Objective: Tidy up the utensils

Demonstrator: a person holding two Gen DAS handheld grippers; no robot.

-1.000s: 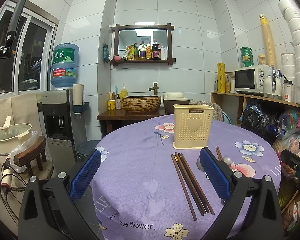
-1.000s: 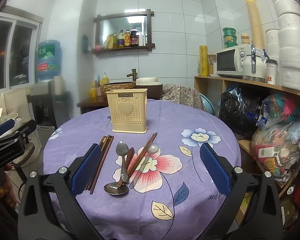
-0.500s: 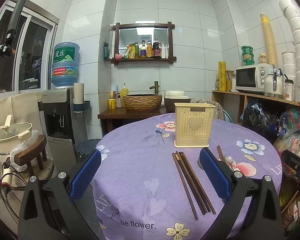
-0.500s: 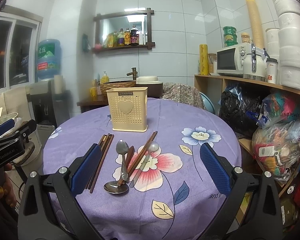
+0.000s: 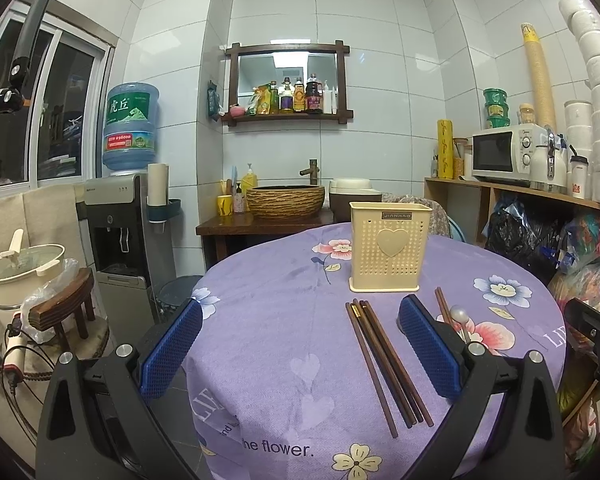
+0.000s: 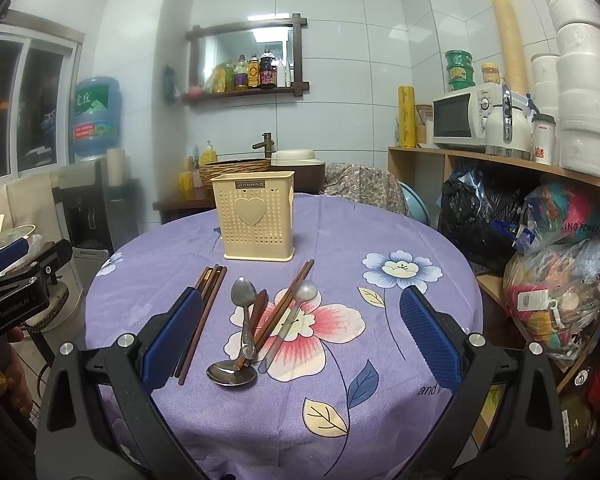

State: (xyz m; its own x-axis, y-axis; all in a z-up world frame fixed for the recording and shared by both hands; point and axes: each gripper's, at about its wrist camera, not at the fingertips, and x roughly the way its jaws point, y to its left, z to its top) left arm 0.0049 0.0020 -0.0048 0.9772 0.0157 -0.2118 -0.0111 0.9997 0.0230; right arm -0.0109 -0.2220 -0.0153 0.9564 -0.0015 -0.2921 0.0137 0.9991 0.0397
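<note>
Utensils: chopstick bundle (image 5: 384, 360), spoons (image 6: 242, 320) and crossed chopsticks (image 6: 286, 304) lie loose on the surface (image 6: 380, 240) before the empty-looking holder (image 6: 256, 220). Unmoved over the last second. Left tool (image 5: 300, 348) and right tool (image 6: 300, 336): fingers apart, hovering, nothing gripped. Sorting not begun.

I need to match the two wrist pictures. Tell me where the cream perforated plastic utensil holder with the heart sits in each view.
Left wrist: cream perforated plastic utensil holder right of centre, beyond the dark wooden chopsticks.
Right wrist: holder left of centre, behind the spoons.
Shared landmark: wooden-framed wall mirror.
</note>
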